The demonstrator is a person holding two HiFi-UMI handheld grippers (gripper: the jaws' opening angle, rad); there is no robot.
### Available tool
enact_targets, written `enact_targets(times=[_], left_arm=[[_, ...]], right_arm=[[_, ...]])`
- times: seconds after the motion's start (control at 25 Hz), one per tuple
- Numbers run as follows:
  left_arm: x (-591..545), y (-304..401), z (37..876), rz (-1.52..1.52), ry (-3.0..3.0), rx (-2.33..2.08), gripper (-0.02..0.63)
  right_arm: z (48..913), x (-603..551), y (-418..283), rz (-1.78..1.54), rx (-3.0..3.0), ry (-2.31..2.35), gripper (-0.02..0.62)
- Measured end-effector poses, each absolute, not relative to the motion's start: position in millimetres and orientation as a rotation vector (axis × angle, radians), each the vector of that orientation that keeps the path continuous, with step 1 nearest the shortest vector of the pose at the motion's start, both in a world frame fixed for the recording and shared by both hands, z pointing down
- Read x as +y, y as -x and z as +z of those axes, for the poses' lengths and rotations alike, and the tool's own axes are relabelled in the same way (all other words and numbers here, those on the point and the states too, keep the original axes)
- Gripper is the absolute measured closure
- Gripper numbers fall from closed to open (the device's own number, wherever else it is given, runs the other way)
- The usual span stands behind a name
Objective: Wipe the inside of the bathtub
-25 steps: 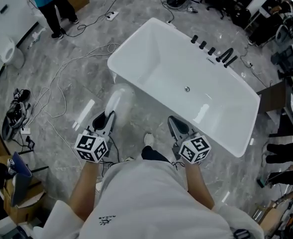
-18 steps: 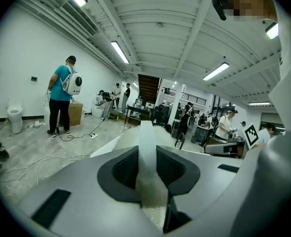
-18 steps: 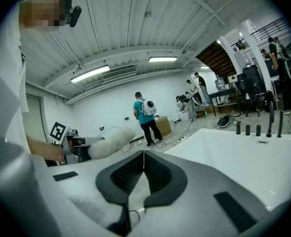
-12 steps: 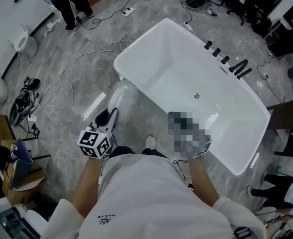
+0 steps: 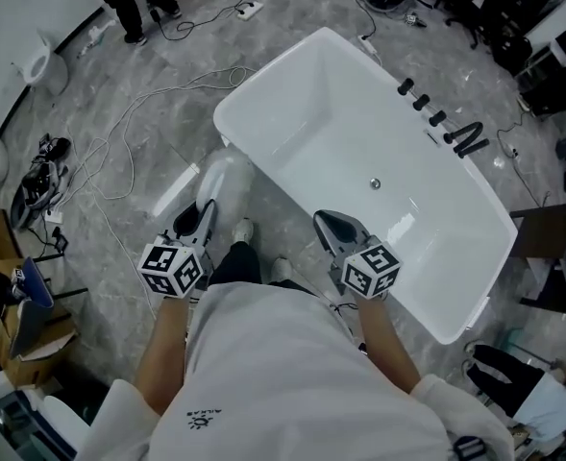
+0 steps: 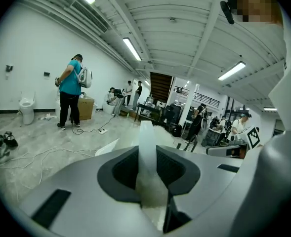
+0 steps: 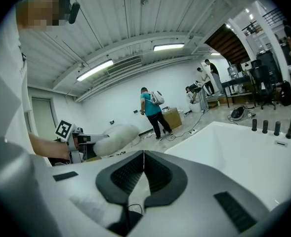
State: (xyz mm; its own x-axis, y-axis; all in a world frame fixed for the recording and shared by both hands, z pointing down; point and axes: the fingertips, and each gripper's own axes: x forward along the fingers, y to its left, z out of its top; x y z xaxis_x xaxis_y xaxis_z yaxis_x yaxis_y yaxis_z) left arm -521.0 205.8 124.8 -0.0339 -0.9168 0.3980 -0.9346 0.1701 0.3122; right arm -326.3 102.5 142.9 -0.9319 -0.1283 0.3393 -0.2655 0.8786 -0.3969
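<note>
plainly, the left gripper (image 6: pixel 147 157) is clamped on the flat white handle of a fluffy white duster (image 5: pixel 223 182) — the handle is pinched upright between its jaws, and the woolly head juts out ahead of them, above the grey marbled floor (image 5: pixel 292 12). the right gripper (image 7: pixel 144 168) is held with its jaws pressed together, and nothing is caught between them.

the white bathtub (image 5: pixel 302 113) is found ahead of the right gripper, whose tips are seen over the near rim in the head view. from the left gripper it lies ahead and to the right, with the duster head just beside the tub's outer wall — whether the two touch cannot be told. the tub's inside is seen glossy, with a small drain (image 5: pixel 376 183) in the bottom ahead of the right gripper. a row of black taps (image 5: pixel 438 121) is set on the rim farthest from that gripper. loose cables (image 5: pixel 119 147) are strewn on the floor to the left of the left gripper, and a person in a teal top (image 6: pixel 68 95) is seen standing far ahead of it.
</note>
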Motion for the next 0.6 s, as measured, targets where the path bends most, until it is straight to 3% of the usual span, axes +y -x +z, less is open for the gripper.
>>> enact_targets(times=[0.6], left_arm=[[96, 601, 164, 0.247, -1.913, -1.746, 0.515]], right_arm=[[160, 31, 391, 0.676, -2.683, -0.464, 0.575]])
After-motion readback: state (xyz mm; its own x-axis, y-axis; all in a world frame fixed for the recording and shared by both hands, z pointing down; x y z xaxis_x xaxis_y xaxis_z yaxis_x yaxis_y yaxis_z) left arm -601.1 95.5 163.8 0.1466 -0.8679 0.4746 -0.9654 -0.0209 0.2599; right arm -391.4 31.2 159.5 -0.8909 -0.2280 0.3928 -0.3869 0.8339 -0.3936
